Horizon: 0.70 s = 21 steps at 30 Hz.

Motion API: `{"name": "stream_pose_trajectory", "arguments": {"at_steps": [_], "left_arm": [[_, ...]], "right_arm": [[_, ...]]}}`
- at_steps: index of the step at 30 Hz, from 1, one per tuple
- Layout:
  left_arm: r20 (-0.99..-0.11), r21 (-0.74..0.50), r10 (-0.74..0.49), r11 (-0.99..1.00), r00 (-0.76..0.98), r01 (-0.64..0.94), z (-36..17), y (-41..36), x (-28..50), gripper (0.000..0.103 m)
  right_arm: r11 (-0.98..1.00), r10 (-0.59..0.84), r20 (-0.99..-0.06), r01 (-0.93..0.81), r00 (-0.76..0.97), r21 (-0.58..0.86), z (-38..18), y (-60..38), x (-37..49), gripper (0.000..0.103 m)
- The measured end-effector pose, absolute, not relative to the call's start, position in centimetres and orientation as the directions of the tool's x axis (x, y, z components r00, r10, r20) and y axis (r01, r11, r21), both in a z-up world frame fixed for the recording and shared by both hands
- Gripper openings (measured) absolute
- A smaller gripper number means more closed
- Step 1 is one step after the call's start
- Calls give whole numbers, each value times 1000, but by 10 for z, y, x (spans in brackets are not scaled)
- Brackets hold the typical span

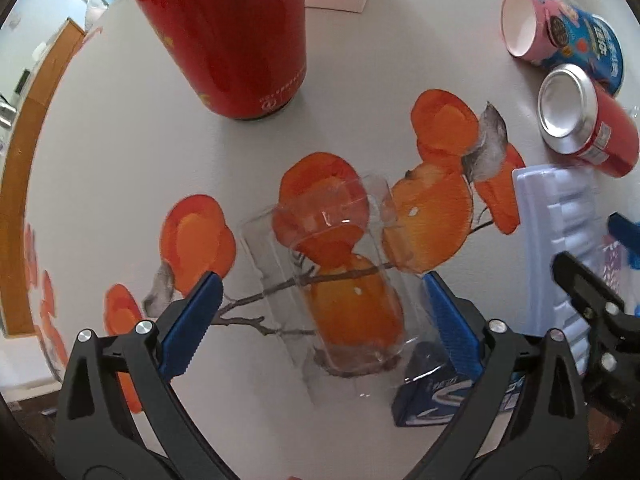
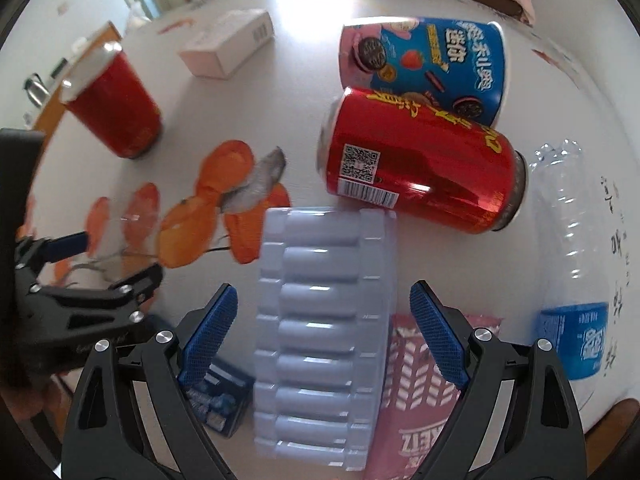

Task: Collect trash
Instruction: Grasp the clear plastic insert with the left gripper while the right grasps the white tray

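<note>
- Now, the left gripper [image 1: 320,312] is spread wide and holds nothing; the clear plastic tray [image 1: 328,280] lies between its blue pads, in the lower centre of the left wrist view, and no pad touches it.
- Its long axis runs from the upper centre of the frame down to the lower centre, slightly tilted; nothing is inside it, and the orange fruit print of the table [image 1: 140,160] shows through.
- The right gripper [image 2: 324,332] is also spread and pinches nothing; the pale ribbed tray [image 2: 324,320] lies between its fingers with a gap on each side, long axis from top to bottom of the right wrist view, and its grooves are empty.
- Under the lower right edge of this tray lies a pink wrapper [image 2: 416,392]; at the lower left is a blue packet [image 2: 218,400].
- Above the tray, a red can [image 2: 420,160] lies on its side, long axis left to right, touching a cookie cup [image 2: 424,64], also on its side.
- A red cup [image 2: 116,108] stands upright at the upper left, and a clear bottle [image 2: 568,232] with a blue label lies at the right edge.
</note>
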<state>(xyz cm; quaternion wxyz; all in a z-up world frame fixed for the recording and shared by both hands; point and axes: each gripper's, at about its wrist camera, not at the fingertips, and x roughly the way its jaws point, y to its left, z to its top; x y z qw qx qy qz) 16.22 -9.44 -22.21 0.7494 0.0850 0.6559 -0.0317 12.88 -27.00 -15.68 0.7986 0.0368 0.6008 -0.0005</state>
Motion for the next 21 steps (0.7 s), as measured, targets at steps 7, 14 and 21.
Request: {"name": "stream_pose_trajectory", "arguments": {"at_steps": [7,14,21], "left_arm": [[-992,9,-12,986,125,164,-222,-85,164,70],[-987,-16,-43,985,153,174,-213,-74,167,59],[-972,-22,-61,985,226,173,-184,-52,163,58]], "right_arm": [[1000,8,-971,23,237,14,-172,-261,141,75],[996,83,-963,9,257,89,-151,-260,143,66],[981,192,-931,-28,311,192,-113,-259,135,66]]}}
